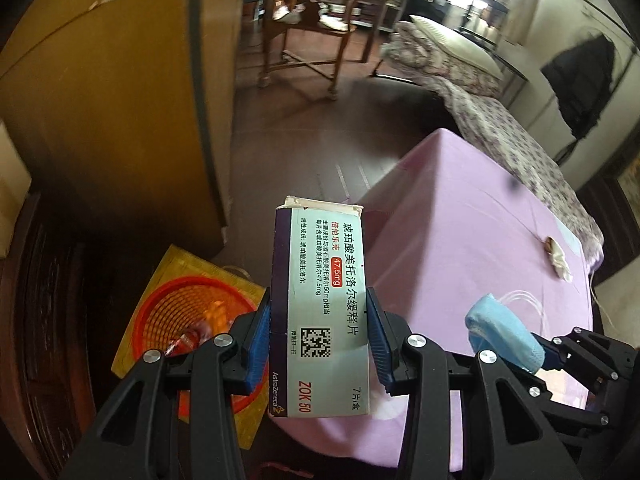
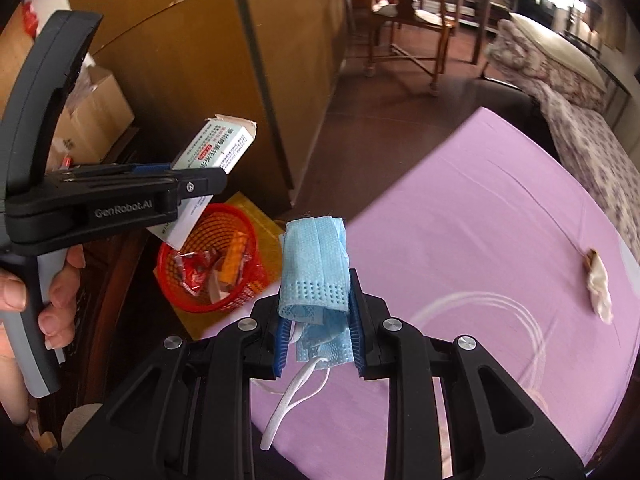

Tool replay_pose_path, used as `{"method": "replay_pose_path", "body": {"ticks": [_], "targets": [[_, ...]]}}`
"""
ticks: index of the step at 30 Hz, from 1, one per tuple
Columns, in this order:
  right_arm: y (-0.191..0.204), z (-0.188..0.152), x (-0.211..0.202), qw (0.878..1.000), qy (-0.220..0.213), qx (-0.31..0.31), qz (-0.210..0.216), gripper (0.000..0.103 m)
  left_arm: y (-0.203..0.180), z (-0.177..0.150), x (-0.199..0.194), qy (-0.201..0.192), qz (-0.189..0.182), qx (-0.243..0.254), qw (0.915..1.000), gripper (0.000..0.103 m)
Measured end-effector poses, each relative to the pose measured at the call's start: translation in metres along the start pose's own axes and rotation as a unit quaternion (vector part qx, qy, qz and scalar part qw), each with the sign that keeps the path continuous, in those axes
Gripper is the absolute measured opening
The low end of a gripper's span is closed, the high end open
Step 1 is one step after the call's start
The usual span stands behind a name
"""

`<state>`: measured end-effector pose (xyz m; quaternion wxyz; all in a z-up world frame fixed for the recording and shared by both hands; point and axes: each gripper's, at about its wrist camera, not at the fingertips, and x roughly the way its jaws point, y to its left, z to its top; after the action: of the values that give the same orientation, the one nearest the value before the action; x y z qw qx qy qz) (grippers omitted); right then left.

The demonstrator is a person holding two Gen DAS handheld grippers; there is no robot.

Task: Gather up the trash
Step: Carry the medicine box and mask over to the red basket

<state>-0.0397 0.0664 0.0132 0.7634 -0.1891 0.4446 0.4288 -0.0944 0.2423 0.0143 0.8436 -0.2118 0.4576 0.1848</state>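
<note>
My left gripper (image 1: 320, 336) is shut on a white and purple medicine box (image 1: 322, 300), held in the air over the table's left edge, to the right of and above the red mesh basket (image 1: 176, 308). The box (image 2: 218, 146) and left gripper (image 2: 192, 184) also show in the right wrist view, above the basket (image 2: 208, 264), which holds red and orange wrappers. My right gripper (image 2: 318, 332) is shut on a folded blue face mask (image 2: 314, 268), above the table's left edge. The mask (image 1: 504, 332) shows in the left wrist view too.
The table has a purple cloth (image 2: 480, 220). A crumpled tissue (image 2: 598, 284) and thin clear tubing (image 2: 480, 308) lie on it. The basket stands on a yellow stool (image 1: 180, 268) by a brown cabinet (image 1: 120, 120). A chair (image 1: 308, 28) and bed (image 1: 500, 120) stand beyond.
</note>
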Motion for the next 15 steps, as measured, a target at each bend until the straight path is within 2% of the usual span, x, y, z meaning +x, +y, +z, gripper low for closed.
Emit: {"method": "replay_pose_path", "body": {"ticks": [6, 15], "targets": [[0.029, 0.012, 0.016, 0.999, 0.017, -0.024, 0.014, 0.026, 0.043, -0.010, 0.003, 0.008, 0.008, -0.035, 0.9993, 0.043], [0.072, 0.029, 0.036, 0.997, 0.033, -0.064, 0.028, 0.026, 0.080, -0.022, 0.005, 0.017, 0.025, -0.062, 0.9976, 0.043]]}}
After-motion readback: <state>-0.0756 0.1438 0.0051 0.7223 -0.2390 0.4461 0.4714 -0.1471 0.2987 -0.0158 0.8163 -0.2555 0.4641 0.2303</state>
